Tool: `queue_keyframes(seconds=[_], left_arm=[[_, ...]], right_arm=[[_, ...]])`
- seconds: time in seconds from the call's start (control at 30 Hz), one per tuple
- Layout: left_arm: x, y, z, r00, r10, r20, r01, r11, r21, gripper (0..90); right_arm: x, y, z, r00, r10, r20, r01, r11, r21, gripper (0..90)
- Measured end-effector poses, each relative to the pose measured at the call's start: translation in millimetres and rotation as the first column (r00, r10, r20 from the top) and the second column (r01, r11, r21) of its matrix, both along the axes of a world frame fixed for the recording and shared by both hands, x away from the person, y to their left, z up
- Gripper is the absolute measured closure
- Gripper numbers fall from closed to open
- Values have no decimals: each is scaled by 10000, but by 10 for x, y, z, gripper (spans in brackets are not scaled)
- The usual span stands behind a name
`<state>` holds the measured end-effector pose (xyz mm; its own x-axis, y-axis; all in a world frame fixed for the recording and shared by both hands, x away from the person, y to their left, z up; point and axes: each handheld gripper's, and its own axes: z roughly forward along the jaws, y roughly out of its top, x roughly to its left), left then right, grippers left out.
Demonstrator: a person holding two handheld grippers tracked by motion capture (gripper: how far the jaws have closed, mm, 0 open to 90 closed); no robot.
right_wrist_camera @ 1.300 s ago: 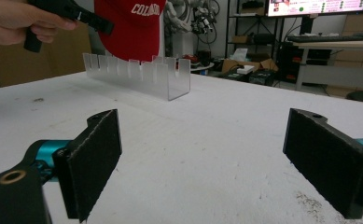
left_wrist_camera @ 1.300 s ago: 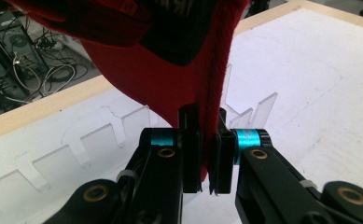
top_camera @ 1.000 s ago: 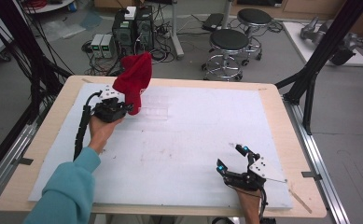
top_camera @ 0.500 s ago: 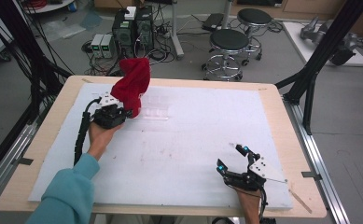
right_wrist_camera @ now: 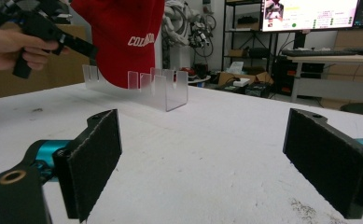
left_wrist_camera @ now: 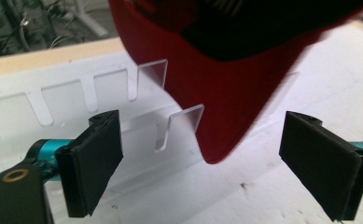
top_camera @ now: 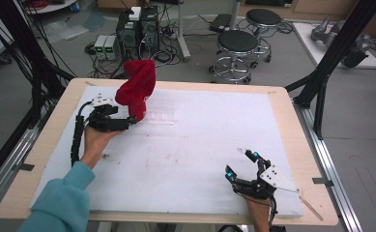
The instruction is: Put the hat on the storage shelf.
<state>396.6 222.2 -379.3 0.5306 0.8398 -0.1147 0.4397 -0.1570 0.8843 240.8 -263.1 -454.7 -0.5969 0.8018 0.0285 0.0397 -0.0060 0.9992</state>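
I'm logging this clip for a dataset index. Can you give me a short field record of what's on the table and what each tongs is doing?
surface: white mat on a wooden table
items: red cap; clear slotted rack
cap position: sits on the rack, far left area
left tongs: open, beside the cap
right tongs: open, near right edge, holding nothing
background: stools, computers
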Motion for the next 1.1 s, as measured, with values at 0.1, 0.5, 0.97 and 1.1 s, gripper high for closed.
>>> queue_keyframes(seconds=[0.1,0.5,0.97,1.1], left_arm=[[-167,113,90,9980,-561,277,573,9974,-443,65],[-1129,714,-324,9772,-1029,1859,1052,9945,-22,70],[-1381,882,-688,9698,-693,2340,863,9942,-636,95],[-1381,896,-693,9712,-543,2321,747,9940,-801,103]], right_arm=[[1,-2,1,10000,4,-39,-4,10000,24,105],[8,4,4,9999,29,-167,-30,10000,-9,104],[9,15,4,9997,-108,-200,106,9999,-89,105],[13,14,5,9998,-102,-178,100,9999,-91,105]])
